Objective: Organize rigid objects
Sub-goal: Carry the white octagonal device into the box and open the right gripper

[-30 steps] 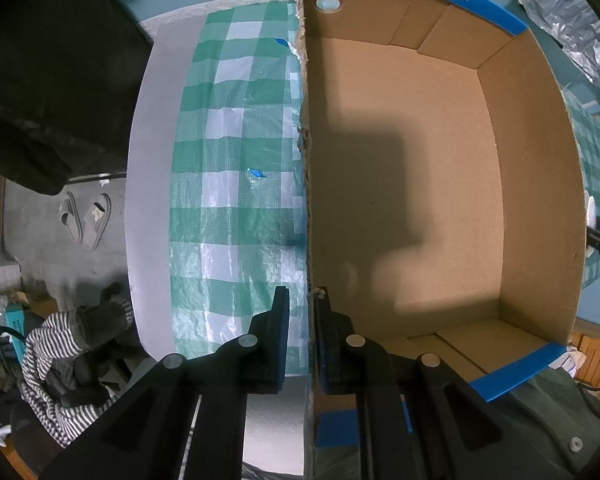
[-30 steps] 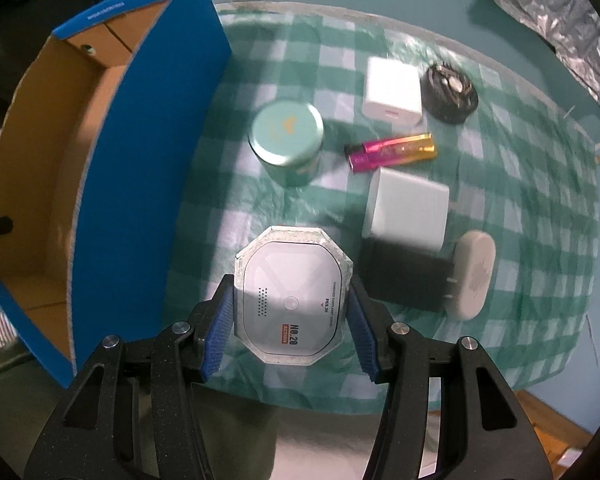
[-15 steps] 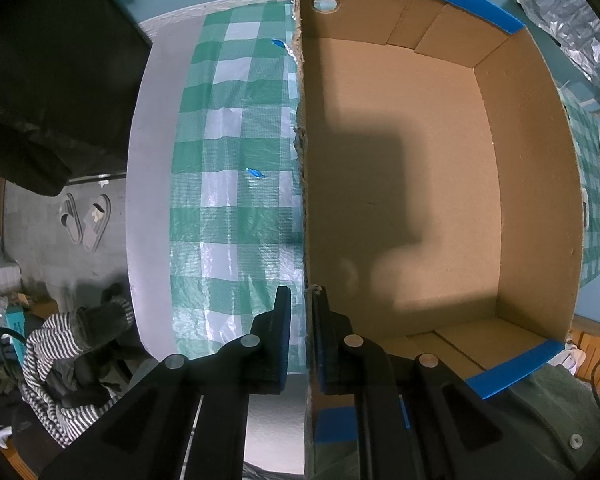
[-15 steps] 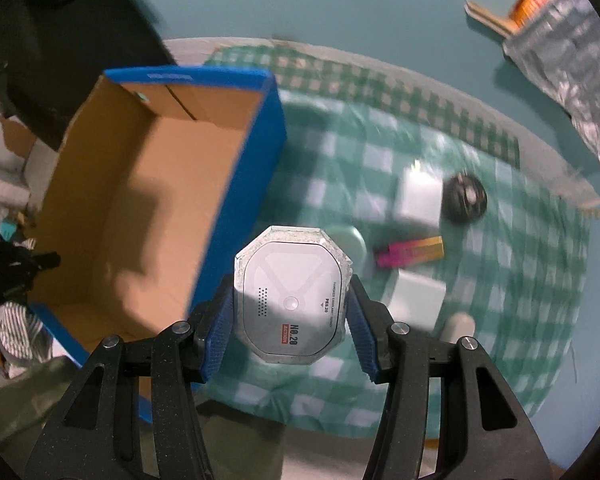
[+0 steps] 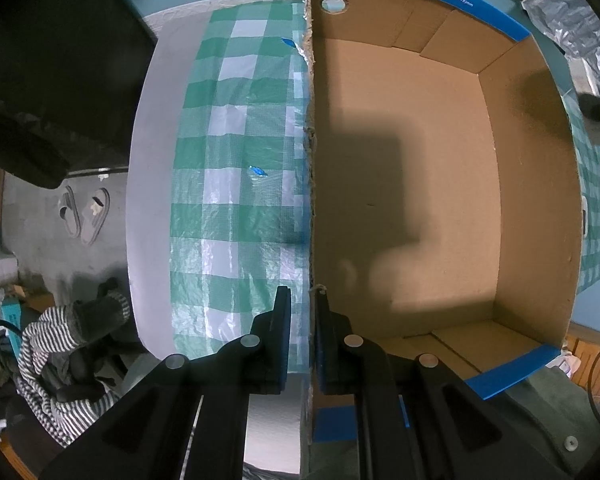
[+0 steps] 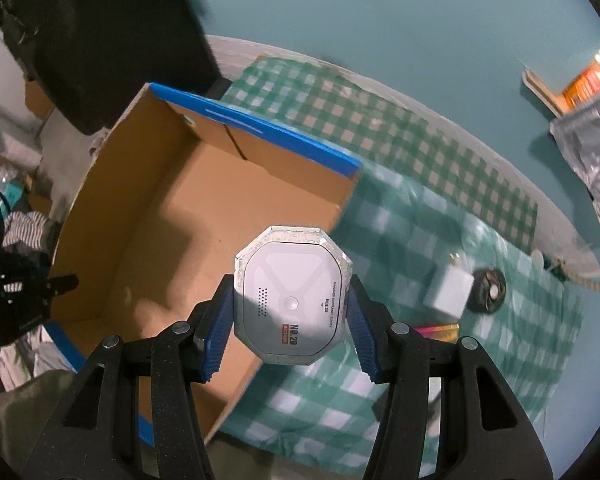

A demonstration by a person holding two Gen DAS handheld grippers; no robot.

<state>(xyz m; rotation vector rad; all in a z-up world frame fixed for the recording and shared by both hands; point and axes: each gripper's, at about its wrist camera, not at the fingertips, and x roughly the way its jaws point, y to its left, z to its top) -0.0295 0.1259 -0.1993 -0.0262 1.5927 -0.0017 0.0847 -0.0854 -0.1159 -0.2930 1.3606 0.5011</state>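
My right gripper [image 6: 290, 320] is shut on a white octagonal box [image 6: 292, 296] labelled NO.20 and holds it in the air over the right wall of the empty cardboard box [image 6: 172, 216]. My left gripper [image 5: 302, 316] is shut on the left wall [image 5: 311, 160] of that blue-edged cardboard box [image 5: 420, 160]. On the green checked cloth [image 6: 440, 232] to the right lie a white block [image 6: 448, 292], a black round object [image 6: 488, 292] and a pink and gold lighter [image 6: 440, 330], partly hidden.
The checked cloth [image 5: 240, 160] covers a table whose left edge [image 5: 140, 200] shows bare. Beyond it are slippers [image 5: 84, 216] and striped clothing [image 5: 60, 340] on the floor. A silver bag [image 6: 592, 168] lies at the right.
My right gripper has lifted the white octagonal box off the cloth and carried it up and left toward the cardboard box. My left gripper has stayed shut on the box wall.
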